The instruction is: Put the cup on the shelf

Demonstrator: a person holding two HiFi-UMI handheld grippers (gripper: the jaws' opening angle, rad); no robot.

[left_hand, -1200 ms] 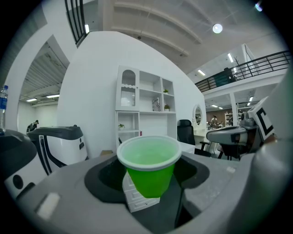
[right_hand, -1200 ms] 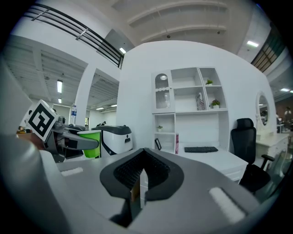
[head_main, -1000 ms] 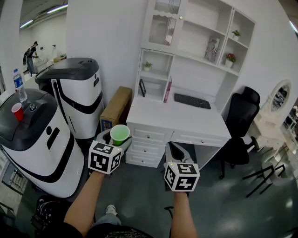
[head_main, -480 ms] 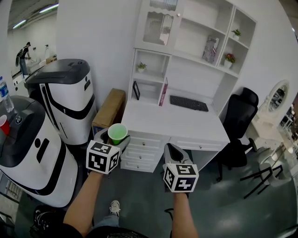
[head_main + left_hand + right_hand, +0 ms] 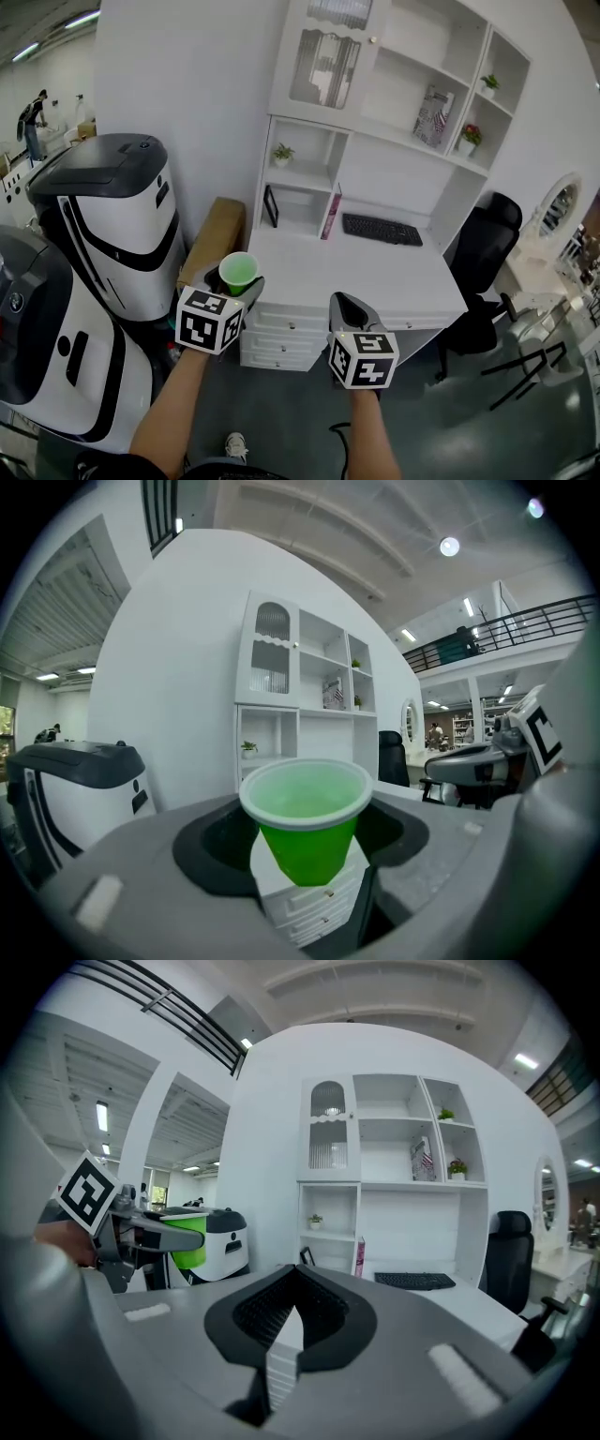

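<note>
Left gripper: closed on the green cup, its jaws pressed against the lower part of the cup's wall, one on each side.
Cup: upright, mouth up, long axis vertical; it looks empty in the left gripper view.
Right gripper: jaws together with nothing between them, held level beside the left one.
Where the cup is: in the air over the floor, just short of the front edge of the white desk, above the drawers.
Way to the shelf: the shelf unit stands on the far side of the desk, ahead of the cup, higher, and a little to the right.
Nearest bay: the low open one with the small plant, almost straight ahead of the left gripper.
Nearer hand: the left, which already carries the cup.
Next move, as I judge it: reach forward and upward across the desk, keeping the cup upright.
Off to the left: two big white and black machines and a cardboard box.
</note>
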